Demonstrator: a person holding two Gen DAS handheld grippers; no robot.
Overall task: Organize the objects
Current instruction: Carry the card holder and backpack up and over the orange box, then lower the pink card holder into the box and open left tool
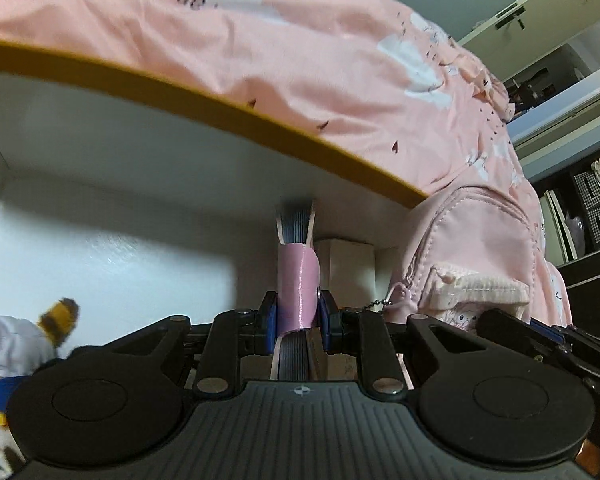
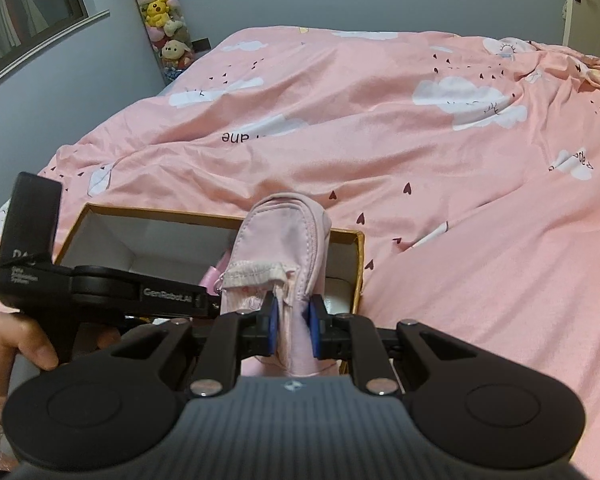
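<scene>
Both grippers carry pink things into the open box on the bed.

Left wrist view: the left gripper (image 1: pixel 297 322) pinches a pink notebook (image 1: pixel 299 280), already inside the box (image 1: pixel 204 102); next, I think, lower and release. Right wrist view: the right gripper (image 2: pixel 292 322) pinches a pink pouch (image 2: pixel 284 240) ahead, over the box's right end.

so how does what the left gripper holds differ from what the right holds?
Left gripper clamps a thin, stiff pink notebook standing on edge; right gripper pinches a soft, bulky pink fabric pouch. The notebook is glossy, the pouch stitched and zipped. Both are pink and over the open box.
</scene>
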